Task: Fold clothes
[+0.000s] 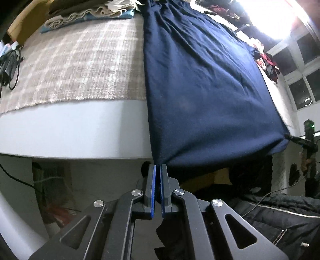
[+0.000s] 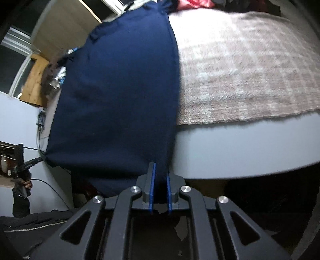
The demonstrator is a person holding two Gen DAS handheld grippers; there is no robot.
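Note:
A navy blue garment (image 1: 200, 90) is stretched from the table top out past its near edge, pulled taut between both grippers. My left gripper (image 1: 158, 167) is shut on its near left corner, just off the table edge. The other gripper shows at the far right of this view, holding the opposite corner. In the right wrist view the same navy garment (image 2: 120, 96) fills the middle, and my right gripper (image 2: 161, 168) is shut on its near right corner. The cloth's far end lies bunched at the back of the table.
A beige checked rug (image 1: 76, 66) covers the white table (image 1: 80, 130). Folded clothes (image 1: 84, 16) are piled at the back left, with cables (image 1: 10, 68) at the left edge. Red and dark clothing (image 1: 268, 62) lies at the far right. A person's dark jacket (image 1: 280, 212) is below.

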